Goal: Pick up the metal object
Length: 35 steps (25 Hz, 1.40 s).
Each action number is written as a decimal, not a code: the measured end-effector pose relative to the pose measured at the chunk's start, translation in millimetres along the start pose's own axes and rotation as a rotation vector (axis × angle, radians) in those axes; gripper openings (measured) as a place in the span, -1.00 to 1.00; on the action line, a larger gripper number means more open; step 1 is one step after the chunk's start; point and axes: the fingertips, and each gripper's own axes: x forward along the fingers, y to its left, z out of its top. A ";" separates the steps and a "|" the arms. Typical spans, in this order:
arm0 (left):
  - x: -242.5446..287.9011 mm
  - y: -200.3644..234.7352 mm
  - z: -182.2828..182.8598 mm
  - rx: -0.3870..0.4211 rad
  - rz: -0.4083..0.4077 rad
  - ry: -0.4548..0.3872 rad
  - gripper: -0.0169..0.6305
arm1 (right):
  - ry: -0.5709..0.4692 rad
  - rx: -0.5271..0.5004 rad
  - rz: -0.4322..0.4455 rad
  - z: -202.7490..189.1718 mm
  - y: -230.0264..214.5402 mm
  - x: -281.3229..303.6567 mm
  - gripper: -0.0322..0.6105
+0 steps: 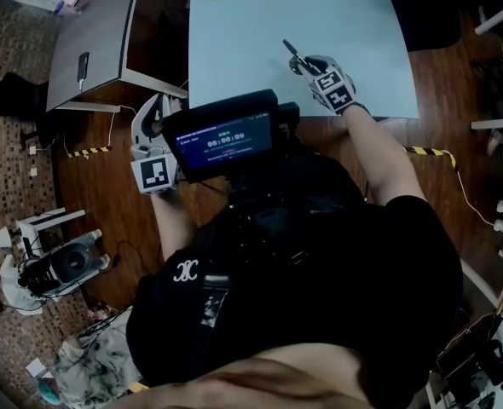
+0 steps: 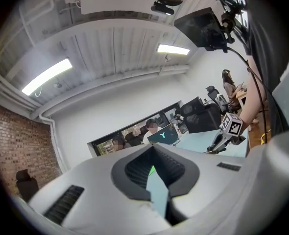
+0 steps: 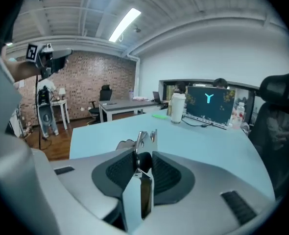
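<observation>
Table: pale blue table top (image 1: pixel 337 24), upper mid of head view.
L: left gripper (image 2: pixel 156 175), mid-left, off table; jaws slightly apart, empty.
R: right gripper (image 3: pixel 143 166), nearer, over table; jaws narrow, clamped on obj.
Obj: slim shiny metal object (image 3: pixel 143 140) betw R pads, long axis fwd along jaws.

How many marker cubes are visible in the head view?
2. One marker cube is on the left gripper, beside the screen; the other is on the right gripper, holding the metal object over the blue table. None seems hidden.
</observation>
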 end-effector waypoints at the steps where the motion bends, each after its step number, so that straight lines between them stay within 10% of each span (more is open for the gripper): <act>1: 1.6 0.4 0.9 -0.004 -0.003 -0.006 -0.92 | -0.034 0.016 -0.017 6.9 -3.9 -6.6 -0.69; 16: 17.5 17.6 2.4 -0.022 0.007 -0.109 -0.92 | -0.507 0.025 -0.237 153.0 -44.0 -151.2 -0.69; 26: 26.3 -68.5 45.7 -0.022 -0.019 -0.149 -0.92 | -0.681 -0.043 -0.333 145.8 -75.5 -286.9 -0.69; 35: -27.2 -64.9 70.2 0.042 -0.047 -0.228 -0.92 | -0.727 -0.134 -0.413 140.0 -11.1 -355.2 -0.70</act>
